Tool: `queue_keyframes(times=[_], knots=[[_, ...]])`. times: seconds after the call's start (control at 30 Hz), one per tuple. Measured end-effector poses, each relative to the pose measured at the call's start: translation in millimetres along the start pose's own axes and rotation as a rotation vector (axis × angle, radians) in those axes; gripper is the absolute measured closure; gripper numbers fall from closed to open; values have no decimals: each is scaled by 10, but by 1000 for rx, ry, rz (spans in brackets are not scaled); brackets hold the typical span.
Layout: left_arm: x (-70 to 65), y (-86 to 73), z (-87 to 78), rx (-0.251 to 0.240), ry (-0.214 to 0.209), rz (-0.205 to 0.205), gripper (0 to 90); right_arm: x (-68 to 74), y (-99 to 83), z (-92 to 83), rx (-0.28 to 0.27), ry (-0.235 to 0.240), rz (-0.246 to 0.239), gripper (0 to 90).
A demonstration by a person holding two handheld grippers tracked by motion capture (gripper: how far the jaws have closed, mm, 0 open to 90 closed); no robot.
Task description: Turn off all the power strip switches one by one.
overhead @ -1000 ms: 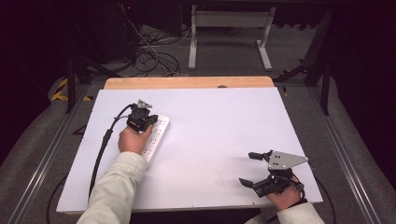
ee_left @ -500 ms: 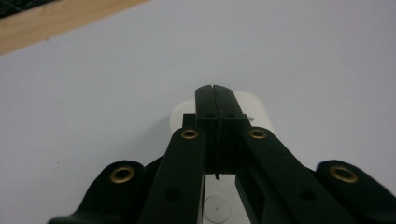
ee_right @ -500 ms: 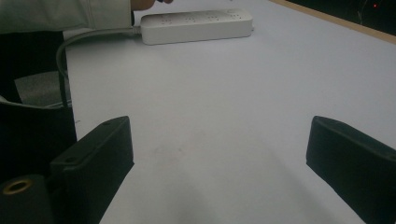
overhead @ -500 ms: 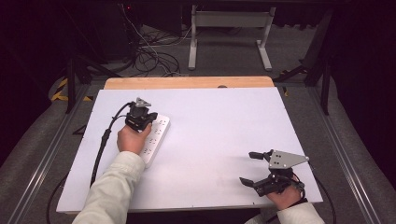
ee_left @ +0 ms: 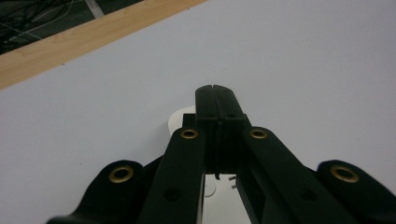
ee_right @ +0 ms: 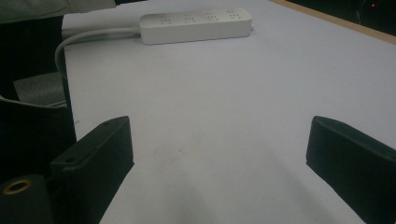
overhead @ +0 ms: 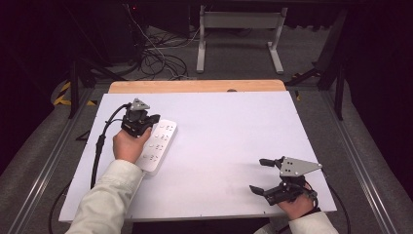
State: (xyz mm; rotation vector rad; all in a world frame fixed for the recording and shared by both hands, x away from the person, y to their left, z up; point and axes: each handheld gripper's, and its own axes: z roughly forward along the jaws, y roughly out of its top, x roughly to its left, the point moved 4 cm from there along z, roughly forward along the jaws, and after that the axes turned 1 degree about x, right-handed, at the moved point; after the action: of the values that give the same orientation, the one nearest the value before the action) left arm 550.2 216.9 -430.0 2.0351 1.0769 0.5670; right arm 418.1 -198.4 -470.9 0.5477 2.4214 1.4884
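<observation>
A white power strip [overhead: 159, 142] lies at an angle on the left part of the white table [overhead: 229, 131]; its cord [ee_right: 88, 36] runs off toward the near left. My left gripper [overhead: 152, 119] hovers over the strip's far end, and a hand covers the strip's near left side. In the left gripper view its jaws are pressed together [ee_left: 216, 100] with nothing between them, and a bit of the power strip [ee_left: 178, 120] shows beneath. My right gripper [overhead: 258, 175] rests near the front right corner, open and empty [ee_right: 219, 144], facing the power strip [ee_right: 196, 21] across bare table.
A wooden strip [overhead: 195, 86] borders the table's far edge. Beyond it are a metal stand [overhead: 238, 34] and loose cables [overhead: 160, 56] on the floor. Metal rails [overhead: 48, 161] run along both sides of the table.
My left hand and gripper have edged slightly to the left over the power strip. The right gripper has stayed put.
</observation>
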Motion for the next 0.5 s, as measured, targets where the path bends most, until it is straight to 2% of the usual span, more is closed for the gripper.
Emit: queue_keyframes(times=[0.03, 0.07, 0.13, 0.23, 0.27, 0.33, 0.43, 0.5], knots=[[-2, 9, -19, -8, 0, -1, 874, 6, 2, 1, 0, 0, -2, 78], [-13, 11, -36, -12, -17, -20, 714, 12, 2, -1, 2, -1, -6, 78], [-41, 8, -84, -21, -41, -4, 706, 19, -2, -10, 3, -2, -7, 78], [-107, 10, -177, -58, -31, 26, 651, 6, -4, -28, -8, -4, 1, 78], [-125, 13, -213, -68, -36, 19, 630, 3, -3, -30, -9, -5, 2, 78], [-151, 13, -291, -86, -71, 10, 601, 4, -3, -23, -6, -4, -1, 78], [-197, -12, -404, -112, -88, 4, 561, 11, 0, -15, -3, -3, -3, 78], [-214, -38, -478, -143, -97, 7, 492, 14, 0, -19, -5, -4, -1, 78]])
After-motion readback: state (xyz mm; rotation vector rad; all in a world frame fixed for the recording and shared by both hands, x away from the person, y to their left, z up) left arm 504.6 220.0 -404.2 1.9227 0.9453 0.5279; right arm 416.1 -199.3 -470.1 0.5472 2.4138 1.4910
